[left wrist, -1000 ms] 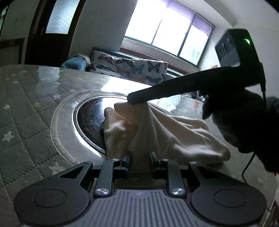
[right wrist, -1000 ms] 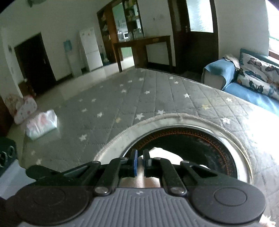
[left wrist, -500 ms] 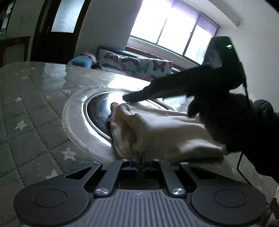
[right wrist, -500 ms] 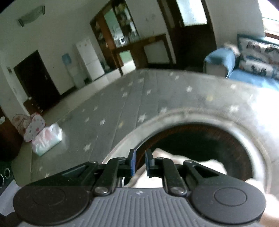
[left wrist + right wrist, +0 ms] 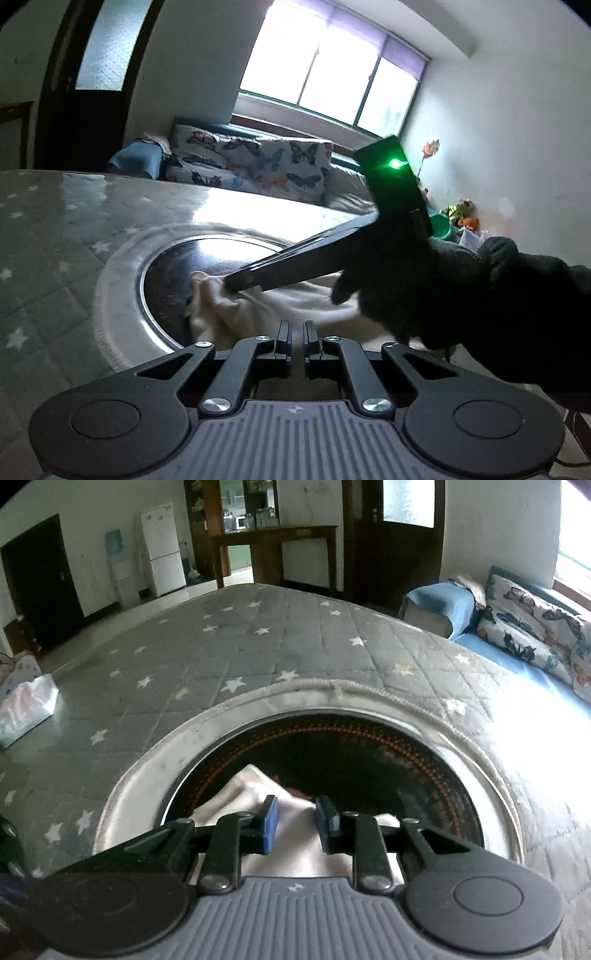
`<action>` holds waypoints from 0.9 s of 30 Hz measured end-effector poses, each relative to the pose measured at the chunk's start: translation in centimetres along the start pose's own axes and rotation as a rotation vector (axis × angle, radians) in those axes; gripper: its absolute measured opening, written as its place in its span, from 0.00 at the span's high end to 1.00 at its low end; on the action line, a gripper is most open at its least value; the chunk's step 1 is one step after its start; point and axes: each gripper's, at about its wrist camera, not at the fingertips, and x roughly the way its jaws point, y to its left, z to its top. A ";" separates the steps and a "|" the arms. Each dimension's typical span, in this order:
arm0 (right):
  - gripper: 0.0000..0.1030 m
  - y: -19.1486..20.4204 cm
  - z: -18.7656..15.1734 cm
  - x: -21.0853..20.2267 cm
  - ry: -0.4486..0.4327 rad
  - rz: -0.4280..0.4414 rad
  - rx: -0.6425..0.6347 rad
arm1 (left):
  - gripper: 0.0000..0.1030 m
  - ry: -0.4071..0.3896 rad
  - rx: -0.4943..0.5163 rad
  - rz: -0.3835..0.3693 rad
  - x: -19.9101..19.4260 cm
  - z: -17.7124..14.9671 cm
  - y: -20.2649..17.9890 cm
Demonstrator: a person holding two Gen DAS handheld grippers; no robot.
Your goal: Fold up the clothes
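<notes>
The cream cloth lies rumpled just ahead of the left gripper, whose narrow-gapped jaws hold nothing; the right gripper gapes open over it.

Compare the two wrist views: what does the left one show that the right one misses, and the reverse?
Only the left wrist view shows the window, the toys in the corner, and the right gripper from outside, with the gloved hand holding it. Only the right wrist view shows the fridge, the dark door, a bag on the floor, and the right gripper's blue pads standing apart. Both show the cream cloth, the round black plate, the star-patterned cover and the butterfly pillows.
</notes>
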 end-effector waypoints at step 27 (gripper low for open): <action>0.20 -2.5 -13.9 -14.1 -0.137 -0.295 0.076 | 0.16 0.008 0.095 -0.044 2.8 1.2 -3.6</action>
